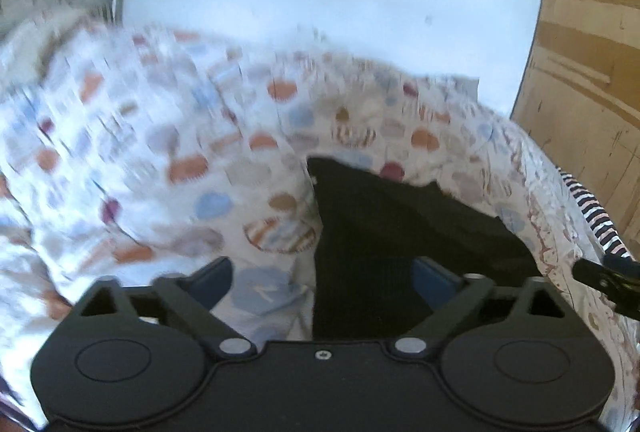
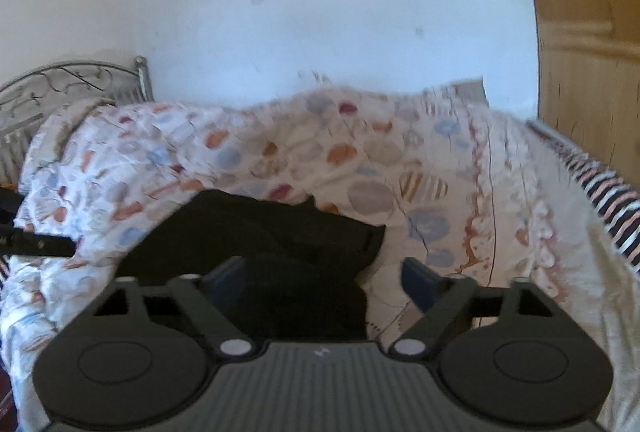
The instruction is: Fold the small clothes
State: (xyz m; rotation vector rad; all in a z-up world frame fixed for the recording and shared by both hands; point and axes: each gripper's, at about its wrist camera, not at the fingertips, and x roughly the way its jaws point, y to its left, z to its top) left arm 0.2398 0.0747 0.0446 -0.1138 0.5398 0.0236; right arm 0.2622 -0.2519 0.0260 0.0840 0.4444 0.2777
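A small black garment point(image 1: 400, 228) lies crumpled on a bedspread point(image 1: 160, 152) printed with coloured blobs. My left gripper point(image 1: 324, 282) is open just above the garment's near left edge, its right finger point(image 1: 436, 278) over the black cloth and its left finger over the bedspread. In the right wrist view the same black garment point(image 2: 260, 232) sits low and left of centre. My right gripper point(image 2: 324, 280) is open over its near right corner, and nothing is pinched. Each gripper shows at the edge of the other's view: the right one point(image 1: 608, 276) and the left one point(image 2: 36, 240).
A metal headboard point(image 2: 72, 84) stands at the far left against a white wall point(image 2: 320, 12). A wooden wardrobe point(image 2: 580, 32) rises on the right. A striped cloth point(image 2: 608, 200) lies along the bed's right edge. The bedspread point(image 2: 440, 172) is rumpled.
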